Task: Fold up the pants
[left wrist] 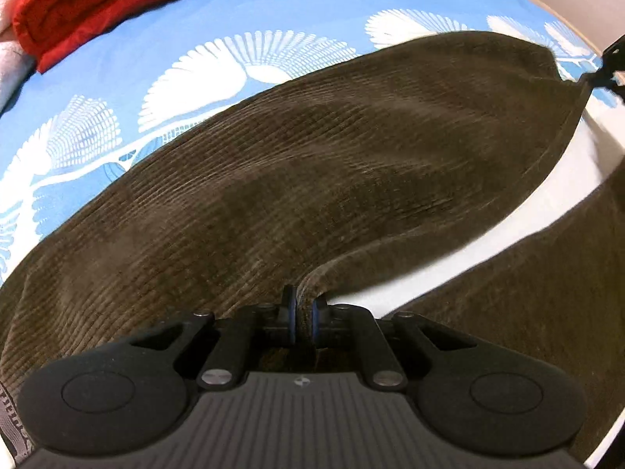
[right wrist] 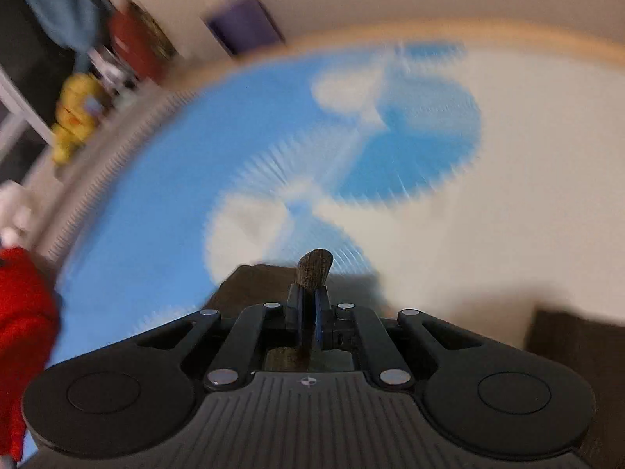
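- The pants [left wrist: 312, 164], brown corduroy, lie across the middle of the left wrist frame on the bedcover [left wrist: 242, 4], blue w/ white fan pattern; a second part of the same fabric fills the lower right corner, w/ a white strip of cover between.
- My left gripper [left wrist: 304, 306], bottom centre of that frame, is clamped on a fold of the pants edge; the cloth puckers up between the fingers.
- My right gripper [right wrist: 308, 305], bottom centre of the right wrist frame, is also closed on the cloth: a small tab of corduroy [right wrist: 315, 269] sticks up above the fingertips. It shows too at the far right edge of the left frame, where the pants corner rises to a point.
- The right view is blurred, so I judge this hand is moving; exact place over the bed I cannot tell.
- Step in hand, I think: lift one leg and bring it over the other.
- To do it well: keep both grips tight, approx same height, keep the edge taut between the hands so no sag or twist.
- Carry the cloth over low, line the edges before I let go.
- Stay away from the red blanket [left wrist: 117, 4], upper left, so nothing gets dragged.
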Action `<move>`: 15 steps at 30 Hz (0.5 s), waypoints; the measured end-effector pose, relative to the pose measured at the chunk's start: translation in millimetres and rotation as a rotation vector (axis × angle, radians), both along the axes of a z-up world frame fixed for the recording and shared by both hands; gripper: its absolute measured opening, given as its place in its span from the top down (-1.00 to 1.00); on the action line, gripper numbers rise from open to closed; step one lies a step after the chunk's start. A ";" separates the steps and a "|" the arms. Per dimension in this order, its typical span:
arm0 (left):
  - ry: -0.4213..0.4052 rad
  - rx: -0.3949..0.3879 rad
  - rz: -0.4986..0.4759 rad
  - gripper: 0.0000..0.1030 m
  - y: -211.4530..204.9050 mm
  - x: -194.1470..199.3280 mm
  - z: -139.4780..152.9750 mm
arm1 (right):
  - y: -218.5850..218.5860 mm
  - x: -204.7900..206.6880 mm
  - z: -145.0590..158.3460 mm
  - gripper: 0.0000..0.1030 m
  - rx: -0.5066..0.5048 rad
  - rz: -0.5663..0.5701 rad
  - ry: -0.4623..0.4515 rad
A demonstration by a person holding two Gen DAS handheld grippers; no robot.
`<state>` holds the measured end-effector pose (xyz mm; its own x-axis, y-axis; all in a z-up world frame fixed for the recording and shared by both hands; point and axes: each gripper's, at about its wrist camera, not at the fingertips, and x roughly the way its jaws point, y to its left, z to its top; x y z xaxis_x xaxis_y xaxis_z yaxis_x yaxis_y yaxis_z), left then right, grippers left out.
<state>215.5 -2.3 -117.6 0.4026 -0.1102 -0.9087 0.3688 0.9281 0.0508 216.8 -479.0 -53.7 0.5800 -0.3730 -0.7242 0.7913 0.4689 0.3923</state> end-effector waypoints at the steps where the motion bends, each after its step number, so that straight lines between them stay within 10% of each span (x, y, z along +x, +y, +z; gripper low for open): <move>1: -0.002 0.004 -0.005 0.86 0.5 -0.8 0.8 | -3.0 0.4 -8.2 0.89 0.017 0.003 0.018; 10: 0.016 -0.037 -0.067 0.86 10.7 -9.6 17.0 | 0.7 -7.2 5.9 0.90 -0.054 0.005 0.049; 15: 0.071 0.081 -0.163 0.77 6.4 -19.7 -0.3 | -9.2 -22.3 -30.2 0.88 0.022 -0.100 0.312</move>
